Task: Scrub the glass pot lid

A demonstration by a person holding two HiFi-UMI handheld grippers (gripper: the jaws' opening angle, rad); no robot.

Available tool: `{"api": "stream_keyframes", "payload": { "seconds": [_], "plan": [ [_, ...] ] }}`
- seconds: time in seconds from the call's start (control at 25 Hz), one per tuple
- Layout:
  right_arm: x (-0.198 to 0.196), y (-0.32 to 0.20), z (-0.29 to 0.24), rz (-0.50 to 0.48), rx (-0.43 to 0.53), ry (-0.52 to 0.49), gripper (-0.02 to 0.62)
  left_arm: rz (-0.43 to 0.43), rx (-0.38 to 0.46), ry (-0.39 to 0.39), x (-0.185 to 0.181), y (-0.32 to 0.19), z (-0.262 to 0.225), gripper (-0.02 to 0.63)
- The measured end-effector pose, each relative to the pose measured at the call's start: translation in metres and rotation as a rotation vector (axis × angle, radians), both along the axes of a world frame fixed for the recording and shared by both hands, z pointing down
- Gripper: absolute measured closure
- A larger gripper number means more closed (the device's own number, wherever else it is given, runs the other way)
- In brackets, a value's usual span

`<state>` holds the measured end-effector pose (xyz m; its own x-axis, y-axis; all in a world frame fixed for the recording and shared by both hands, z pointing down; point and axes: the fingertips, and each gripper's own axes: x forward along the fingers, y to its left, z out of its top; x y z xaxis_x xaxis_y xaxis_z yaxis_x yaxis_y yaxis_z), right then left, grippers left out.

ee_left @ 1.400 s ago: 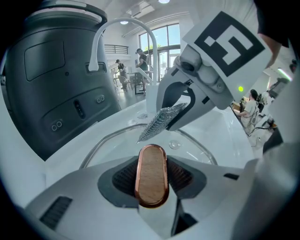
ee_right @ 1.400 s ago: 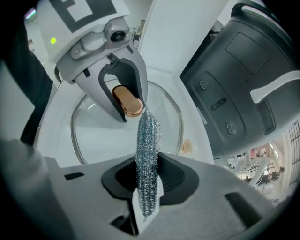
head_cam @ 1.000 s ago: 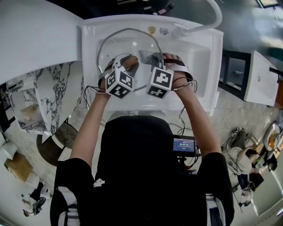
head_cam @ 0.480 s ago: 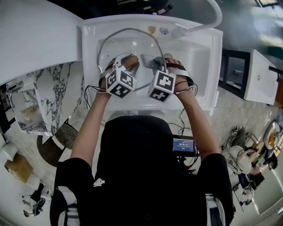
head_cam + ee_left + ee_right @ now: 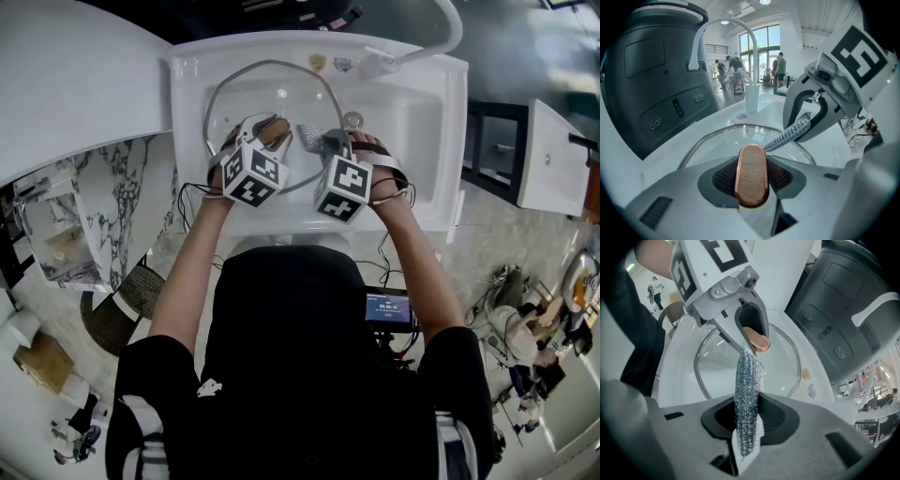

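- Glass pot lid (image 5: 281, 94), round and steel-rimmed, one only, sits at the left end of the white sink (image 5: 417, 122).
- Left gripper (image 5: 267, 131) is clamped on the lid's single oval knob (image 5: 751, 174), which is wood-faced and copper-edged.
- Right gripper (image 5: 328, 141) pinches one strip of silver mesh scrubber (image 5: 748, 399), hanging over the lid's right part.
- Two small stickers (image 5: 320, 63) mark the sink's back edge; their print is unreadable.

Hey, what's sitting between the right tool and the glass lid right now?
A silvery mesh scrubber, clamped in the right tool, stretches toward the glass lid beside its wooden handle. The right gripper view shows it.
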<state>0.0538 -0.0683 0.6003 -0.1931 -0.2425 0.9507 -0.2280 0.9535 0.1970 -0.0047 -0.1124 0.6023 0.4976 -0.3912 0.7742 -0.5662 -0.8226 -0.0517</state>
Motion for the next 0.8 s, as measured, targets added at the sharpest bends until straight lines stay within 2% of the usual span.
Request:
{"api": "stream_keyframes", "payload": {
  "seconds": [0.36,0.52,0.64,0.8],
  "plan": [
    [0.0,0.014,0.003,0.006,-0.032,-0.006,0.512,-0.03,0.004,0.005,-0.001,-0.001,-0.001,0.44],
    [-0.001,0.019,0.002,0.008,-0.043,-0.011,0.512,-0.075,-0.01,0.028,-0.004,-0.001,-0.001,0.44],
    [-0.001,0.023,0.001,0.028,-0.064,-0.036,0.514,-0.118,-0.027,0.053,-0.004,-0.001,-0.002,0.439],
    [0.0,0.023,-0.002,0.07,-0.101,-0.055,0.515,-0.123,-0.037,0.067,-0.003,-0.001,-0.003,0.439]
  ]
}}
